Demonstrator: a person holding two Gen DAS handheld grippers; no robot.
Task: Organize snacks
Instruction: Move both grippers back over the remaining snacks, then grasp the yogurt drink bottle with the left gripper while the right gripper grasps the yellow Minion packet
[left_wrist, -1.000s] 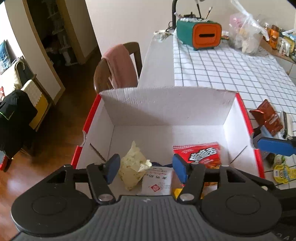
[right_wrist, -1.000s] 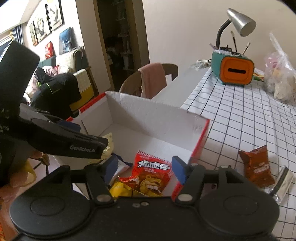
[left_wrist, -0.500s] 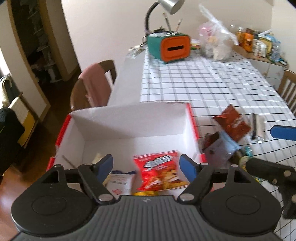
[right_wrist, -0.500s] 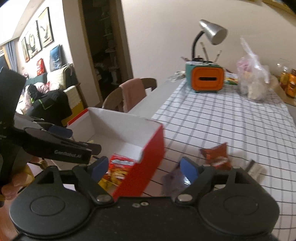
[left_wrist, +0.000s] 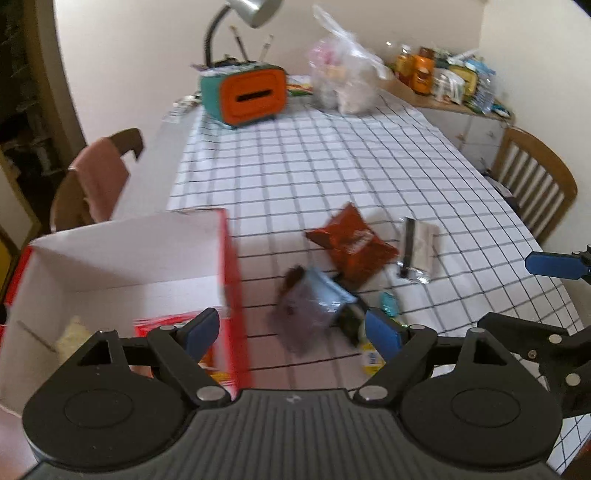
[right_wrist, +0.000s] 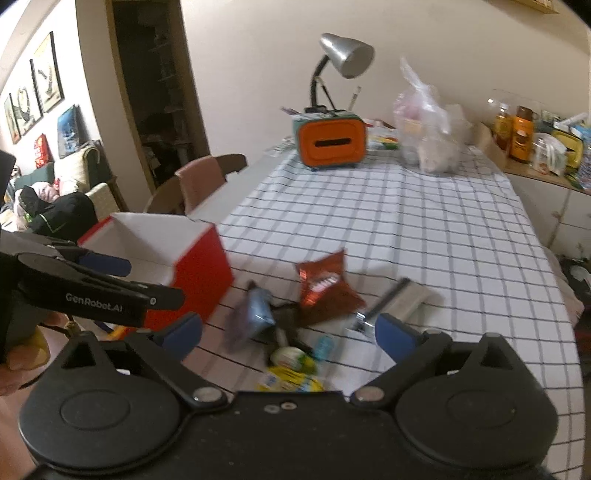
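A red box with a white inside stands at the table's left edge, with a red packet and a pale packet inside. Loose snacks lie to its right: a red-brown packet, a blue-purple packet, a silver packet and small yellow-green items. My left gripper is open and empty, over the box's right wall. My right gripper is open and empty, just short of the loose snacks.
The checked tablecloth reaches back to an orange-and-teal holder, a desk lamp and a clear plastic bag. Chairs stand at the left and right. A side counter holds bottles.
Both grippers have swung right, away from over the box's inside toward the loose snacks on the cloth. Both stayed open and empty.
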